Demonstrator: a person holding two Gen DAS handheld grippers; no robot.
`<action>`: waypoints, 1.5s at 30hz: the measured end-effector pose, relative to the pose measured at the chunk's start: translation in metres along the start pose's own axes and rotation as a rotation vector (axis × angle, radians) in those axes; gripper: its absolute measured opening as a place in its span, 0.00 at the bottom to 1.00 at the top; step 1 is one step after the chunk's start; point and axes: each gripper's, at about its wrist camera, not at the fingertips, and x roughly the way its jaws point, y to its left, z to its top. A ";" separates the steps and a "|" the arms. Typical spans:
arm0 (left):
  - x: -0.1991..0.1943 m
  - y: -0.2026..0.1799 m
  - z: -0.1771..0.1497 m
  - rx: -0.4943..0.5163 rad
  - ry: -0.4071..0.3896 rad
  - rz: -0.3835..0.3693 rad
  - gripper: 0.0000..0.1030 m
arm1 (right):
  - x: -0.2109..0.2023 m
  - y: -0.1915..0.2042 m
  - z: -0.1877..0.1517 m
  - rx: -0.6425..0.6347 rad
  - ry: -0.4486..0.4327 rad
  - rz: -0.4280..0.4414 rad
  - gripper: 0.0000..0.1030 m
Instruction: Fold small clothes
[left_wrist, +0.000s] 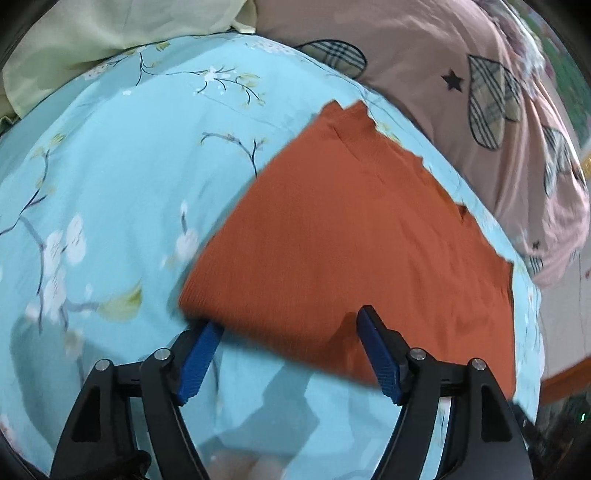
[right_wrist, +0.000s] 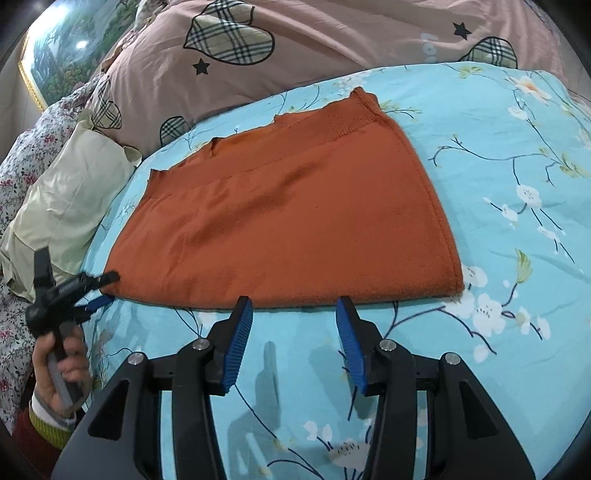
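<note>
Garment: a rust-orange knitted garment (right_wrist: 288, 221), already doubled over and lying flat on the pale blue floral bedsheet (right_wrist: 517, 229); its ribbed band is at the far end, its straight folded hem nearest me.

Surroundings: a pink duvet with plaid hearts (right_wrist: 332, 44) sits beyond the garment; a pale cream pillow (right_wrist: 70, 195) lies off its left edge.

Left gripper (left_wrist: 291, 321): I see its blue pads well apart. One pad sits at the near-left corner of the knit, the other over the cloth; nothing is pinched. In the right wrist view it shows at that same corner, held by a hand (right_wrist: 61, 373).

Right gripper (right_wrist: 293, 304): jaws parted and empty, tips just short of the near hem, roughly mid-width.

Handling, my judgement: light, soft and limp knit. It will sag and stretch if lifted by one point, and the layers could slide apart. The sheet beneath is also loose, so a deep pinch may catch it.

Where to grip: I would take the near hem at two spread points, corner and mid-edge, pinching all layers, then carry it towards the ribbed band.
</note>
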 end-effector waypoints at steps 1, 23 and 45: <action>0.005 -0.001 0.004 -0.007 -0.004 0.009 0.72 | 0.001 0.000 0.001 0.000 0.000 0.003 0.47; -0.003 -0.233 -0.075 0.783 -0.164 0.006 0.05 | -0.008 -0.053 0.080 0.046 -0.026 0.127 0.47; 0.027 -0.239 -0.111 0.867 -0.098 0.004 0.05 | 0.157 0.038 0.148 0.002 0.248 0.374 0.15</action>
